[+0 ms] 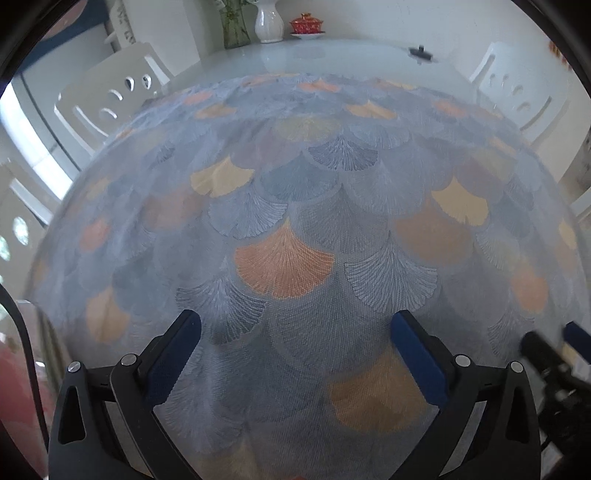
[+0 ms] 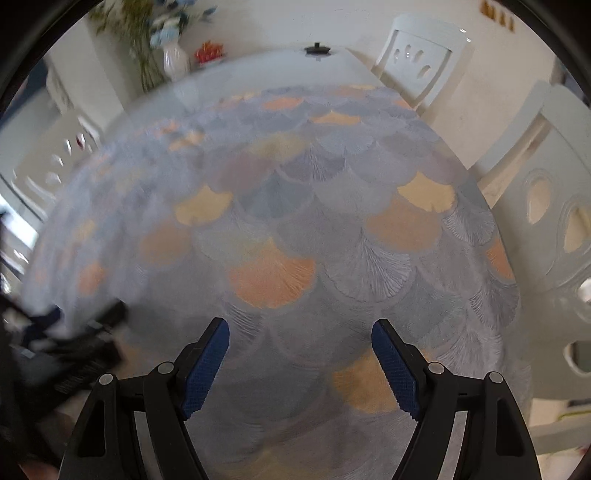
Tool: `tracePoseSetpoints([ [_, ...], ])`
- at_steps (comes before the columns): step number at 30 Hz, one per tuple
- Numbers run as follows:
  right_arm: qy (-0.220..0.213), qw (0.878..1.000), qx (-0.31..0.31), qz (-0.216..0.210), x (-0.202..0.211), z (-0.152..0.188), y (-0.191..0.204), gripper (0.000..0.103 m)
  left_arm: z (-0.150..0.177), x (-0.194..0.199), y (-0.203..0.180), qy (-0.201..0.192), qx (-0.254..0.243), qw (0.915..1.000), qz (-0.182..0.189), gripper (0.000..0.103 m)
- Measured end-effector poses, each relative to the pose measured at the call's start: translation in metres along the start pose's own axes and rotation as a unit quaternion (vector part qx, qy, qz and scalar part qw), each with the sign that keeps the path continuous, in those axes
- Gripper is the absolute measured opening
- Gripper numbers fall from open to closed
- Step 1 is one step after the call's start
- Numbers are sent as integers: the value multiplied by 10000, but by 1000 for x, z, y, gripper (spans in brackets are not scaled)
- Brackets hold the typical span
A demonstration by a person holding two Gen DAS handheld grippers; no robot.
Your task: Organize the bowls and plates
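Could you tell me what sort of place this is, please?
Most likely a home dining room: a long table under a fan-patterned cloth, white dining chairs around it, and a white vase at the far end.

We are seeing soft, bright daylight glaring in from the window; fisheye bending is curving the edges; motion blur is smearing the right wrist view's left side.
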State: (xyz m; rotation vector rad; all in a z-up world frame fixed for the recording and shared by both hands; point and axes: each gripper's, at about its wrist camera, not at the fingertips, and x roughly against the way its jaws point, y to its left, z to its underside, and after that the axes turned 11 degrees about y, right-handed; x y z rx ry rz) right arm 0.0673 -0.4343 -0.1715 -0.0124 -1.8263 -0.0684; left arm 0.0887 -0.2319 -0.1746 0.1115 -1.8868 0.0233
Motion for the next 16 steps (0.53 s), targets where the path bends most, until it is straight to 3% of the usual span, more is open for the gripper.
tracePoseSetpoints([
  [2,-49,9997,226,115,-1,4,7,85,6,0,8,-269,21,9993,249,103],
  [4,-60,9993,358,131,-6,7,12,102,11,0,7,-433,-77,9987,247,103],
  [16,-780,9964,295,138,-7,23,10,103,14,0,6,-469,53,9985,284,103],
])
